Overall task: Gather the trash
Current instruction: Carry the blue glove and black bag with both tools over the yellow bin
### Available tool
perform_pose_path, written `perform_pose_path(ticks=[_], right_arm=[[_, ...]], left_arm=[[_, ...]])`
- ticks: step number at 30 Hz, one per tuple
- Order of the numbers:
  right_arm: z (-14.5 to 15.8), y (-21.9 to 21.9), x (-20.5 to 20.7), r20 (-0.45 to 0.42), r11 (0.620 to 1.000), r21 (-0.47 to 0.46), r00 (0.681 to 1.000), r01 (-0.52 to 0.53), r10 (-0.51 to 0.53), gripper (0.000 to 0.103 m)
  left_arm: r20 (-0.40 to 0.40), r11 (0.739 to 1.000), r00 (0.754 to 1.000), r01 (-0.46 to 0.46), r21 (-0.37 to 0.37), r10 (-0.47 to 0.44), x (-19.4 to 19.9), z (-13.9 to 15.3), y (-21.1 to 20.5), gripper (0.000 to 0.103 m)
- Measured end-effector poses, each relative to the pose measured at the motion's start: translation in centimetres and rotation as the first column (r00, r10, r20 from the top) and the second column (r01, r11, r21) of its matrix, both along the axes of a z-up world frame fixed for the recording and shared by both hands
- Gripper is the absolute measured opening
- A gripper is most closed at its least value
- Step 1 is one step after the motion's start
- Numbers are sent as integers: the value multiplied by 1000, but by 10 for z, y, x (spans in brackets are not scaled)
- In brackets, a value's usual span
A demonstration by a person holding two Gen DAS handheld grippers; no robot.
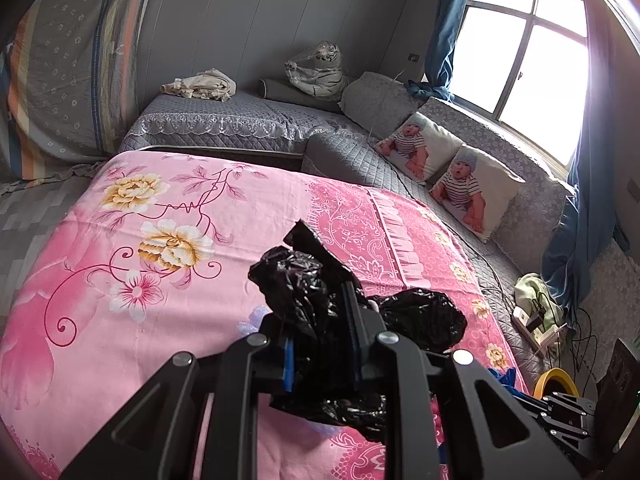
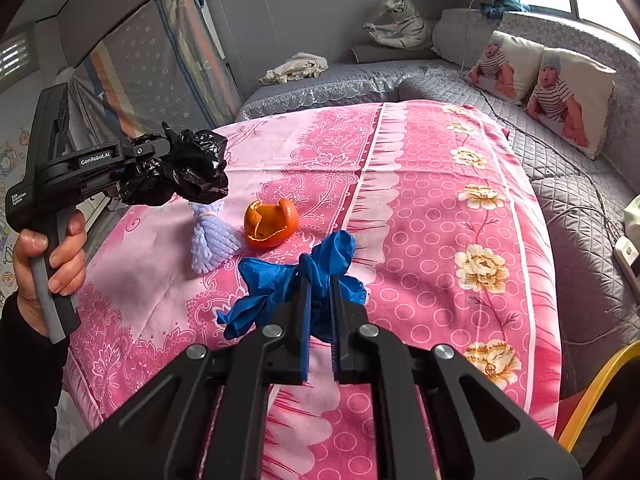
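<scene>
Two crumpled scraps: black bag [image 1: 320, 312], blue glove [image 2: 296, 284].

Each wrist view looks forward along its own tongs, close above the pink bedsheet [image 1: 120, 280], both sharing the grey sofa [image 2: 580, 200] beyond.

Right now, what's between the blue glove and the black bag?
In the right wrist view: an orange peel and a lavender yarn bundle between blue glove and black bag.

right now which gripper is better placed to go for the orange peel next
Neither is free: the left gripper is shut on the black plastic bag and the right gripper on the blue glove. The left looks closer, held just beside the orange peel.
</scene>
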State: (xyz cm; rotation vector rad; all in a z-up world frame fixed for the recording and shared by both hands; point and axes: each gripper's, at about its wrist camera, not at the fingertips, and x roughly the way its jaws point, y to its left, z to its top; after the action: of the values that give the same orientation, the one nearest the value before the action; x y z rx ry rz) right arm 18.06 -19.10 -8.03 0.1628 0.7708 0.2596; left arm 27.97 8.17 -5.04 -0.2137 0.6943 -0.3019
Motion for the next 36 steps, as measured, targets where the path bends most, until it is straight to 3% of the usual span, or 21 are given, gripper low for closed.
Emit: perform_pose_path(ticks=[15,36], right_arm=[[14,-33,-17,24,996,29,996,82,-83,7],[29,-90,-47,61,978,41,976,206,-209,7]], left_arm=[[9,999,1000,-24,32,23,-34,5,-8,18],[45,984,984,170,55,-173,-94,8,-93,18]])
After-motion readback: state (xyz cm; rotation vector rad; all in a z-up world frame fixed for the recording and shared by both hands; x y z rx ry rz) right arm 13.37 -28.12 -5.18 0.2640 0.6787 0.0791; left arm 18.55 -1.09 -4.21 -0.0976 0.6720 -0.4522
